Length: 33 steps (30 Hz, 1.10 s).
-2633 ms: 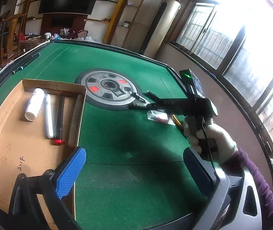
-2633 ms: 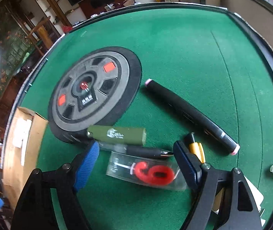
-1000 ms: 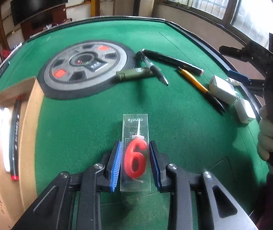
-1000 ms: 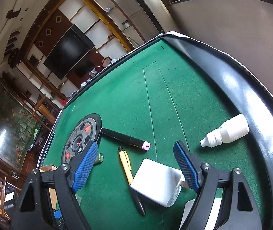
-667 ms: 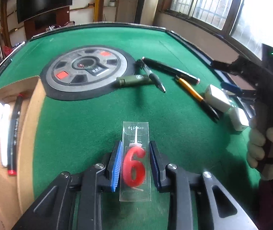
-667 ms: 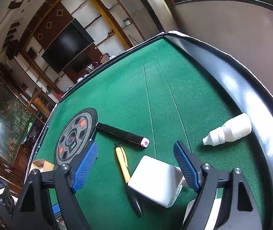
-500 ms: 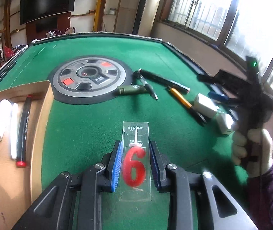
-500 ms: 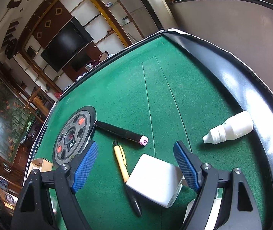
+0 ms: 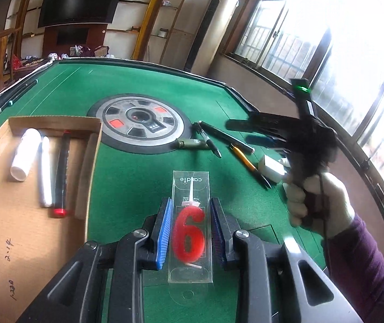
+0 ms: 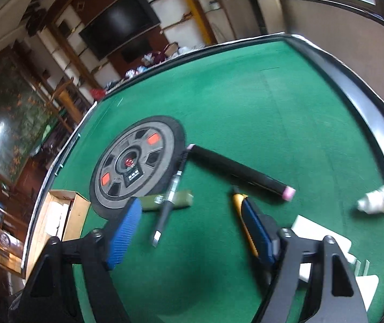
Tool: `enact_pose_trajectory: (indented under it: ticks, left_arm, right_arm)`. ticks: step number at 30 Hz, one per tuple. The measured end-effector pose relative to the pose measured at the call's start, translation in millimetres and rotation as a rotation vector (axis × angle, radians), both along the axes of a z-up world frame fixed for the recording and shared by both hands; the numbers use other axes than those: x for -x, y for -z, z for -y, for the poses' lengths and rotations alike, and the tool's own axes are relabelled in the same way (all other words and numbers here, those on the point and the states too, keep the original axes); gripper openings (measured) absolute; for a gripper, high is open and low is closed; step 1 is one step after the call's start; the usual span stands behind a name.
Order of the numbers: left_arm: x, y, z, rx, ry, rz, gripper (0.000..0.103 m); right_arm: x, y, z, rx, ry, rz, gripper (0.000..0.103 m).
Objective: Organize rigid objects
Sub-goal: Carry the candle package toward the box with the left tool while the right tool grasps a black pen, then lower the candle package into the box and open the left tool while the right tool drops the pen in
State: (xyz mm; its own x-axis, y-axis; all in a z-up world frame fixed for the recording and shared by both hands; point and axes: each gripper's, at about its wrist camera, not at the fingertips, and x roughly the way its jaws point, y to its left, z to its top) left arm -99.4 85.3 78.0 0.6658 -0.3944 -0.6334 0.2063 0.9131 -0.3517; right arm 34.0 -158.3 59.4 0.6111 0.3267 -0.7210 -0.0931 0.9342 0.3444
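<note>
My left gripper (image 9: 190, 228) is shut on a clear candle pack with a red "6" (image 9: 189, 234), held above the green table. A cardboard box (image 9: 8, 228) lies to its left and holds a white tube (image 9: 24, 154), a white stick (image 9: 45, 172) and a black marker (image 9: 62, 172). My right gripper (image 10: 192, 231) is open and empty over the felt. Ahead of it lie a black pen (image 10: 169, 202), an olive lighter (image 10: 167, 200), a long black marker (image 10: 239, 173) and a yellow pen (image 10: 241, 218).
A round grey dial (image 9: 135, 119) is set in the table's middle. A white charger block (image 9: 271, 168) and a white dropper bottle (image 10: 379, 202) lie near the right rail (image 10: 367, 102). The box also shows in the right wrist view (image 10: 57, 220).
My left gripper has swung left with the candle pack, bringing the box more into view. My right gripper has turned from the table's right edge toward the pens and the dial.
</note>
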Motion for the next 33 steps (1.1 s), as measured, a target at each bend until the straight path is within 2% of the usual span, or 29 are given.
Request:
enact_pose_trajectory:
  ticks: [1,4,8,9,10,16,21,24,27,30,33]
  left_arm:
    - [0,0,-4,0.006,-0.006,0.000,0.029]
    - [1,0,-19,0.018,-0.028,-0.001,0.029]
    - [3,0,-43,0.033,-0.067,-0.004,0.029]
    - [4,0,-50,0.038,-0.081,-0.005,0.029]
    - [4,0,-56,0.043,-0.090,-0.006,0.029]
    - [9,-8,-95,0.052,-0.176,0.011,0.029]
    - [4,-16,-139,-0.002,-0.270,-0.001,0.029]
    - [-3,-16,-161,-0.068,-0.314,-0.012,0.029]
    - [-19,-10,-177,-0.100,-0.337,-0.046,0.029]
    - [-40,1,-191,-0.133,-0.353,-0.086,0.029]
    - [-60,16,-201,-0.156,-0.369,-0.133,0.029]
  right_arm:
    - [-11,1,-12,0.032,-0.015,-0.015,0.056]
    - [-38,10,-37,0.110,-0.021,-0.086,0.046]
    - [-64,26,-53,0.156,-0.014,-0.154,0.034]
    - [-68,30,-54,0.164,-0.009,-0.166,0.016]
    - [-71,33,-53,0.157,-0.002,-0.176,0.011]
    - [-51,25,-36,0.066,0.028,-0.141,0.010]
    - [-15,-4,-35,-0.072,-0.037,-0.086,0.011]
    - [0,-20,-49,-0.144,-0.101,-0.068,0.011]
    - [15,-28,-74,-0.219,-0.188,-0.075,0.011]
    - [21,-26,-104,-0.265,-0.259,-0.114,0.011]
    - [24,-19,-138,-0.267,-0.313,-0.145,0.011]
